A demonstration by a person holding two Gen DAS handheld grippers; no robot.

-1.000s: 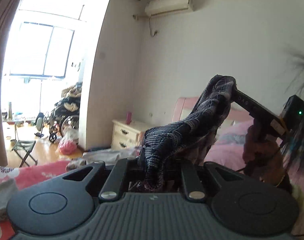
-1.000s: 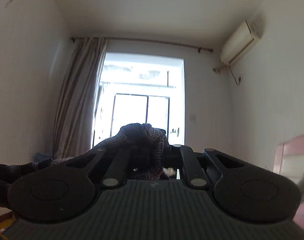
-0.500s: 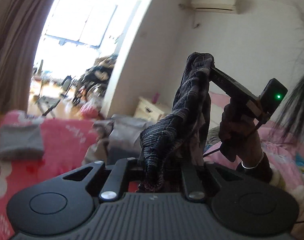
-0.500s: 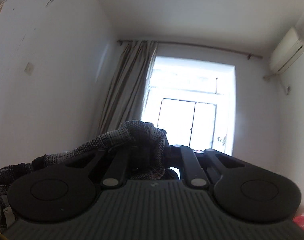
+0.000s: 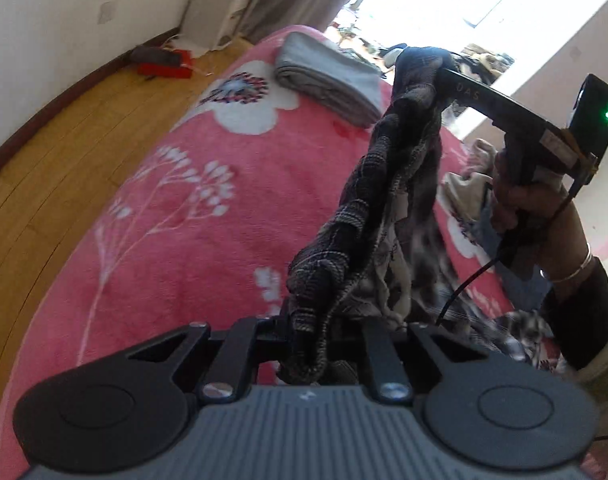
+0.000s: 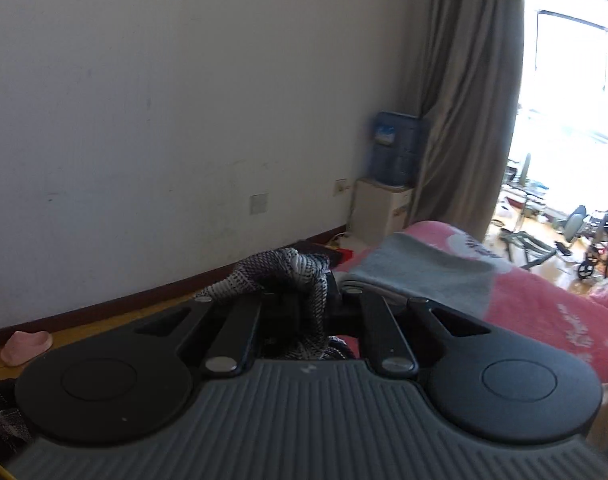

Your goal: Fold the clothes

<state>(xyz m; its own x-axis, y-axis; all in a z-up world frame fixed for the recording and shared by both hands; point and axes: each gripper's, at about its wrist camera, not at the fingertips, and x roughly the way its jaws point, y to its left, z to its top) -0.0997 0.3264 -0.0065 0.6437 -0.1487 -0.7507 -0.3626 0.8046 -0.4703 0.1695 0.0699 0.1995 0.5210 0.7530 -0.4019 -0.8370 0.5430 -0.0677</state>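
My left tool (image 5: 304,332): pinching dark plaid garment (image 5: 388,184). My right tool (image 5: 432,76): pinching its other end. Garment: bunched, unfolded, in air above pink bed (image 5: 207,216). Grey item (image 5: 328,76): lies folded at bed's far end. Loose clothes (image 5: 464,188): unfolded beyond.

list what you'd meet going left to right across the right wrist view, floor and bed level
pink slipper → dark knit garment in the right gripper → white cabinet → folded grey cloth → wheelchair
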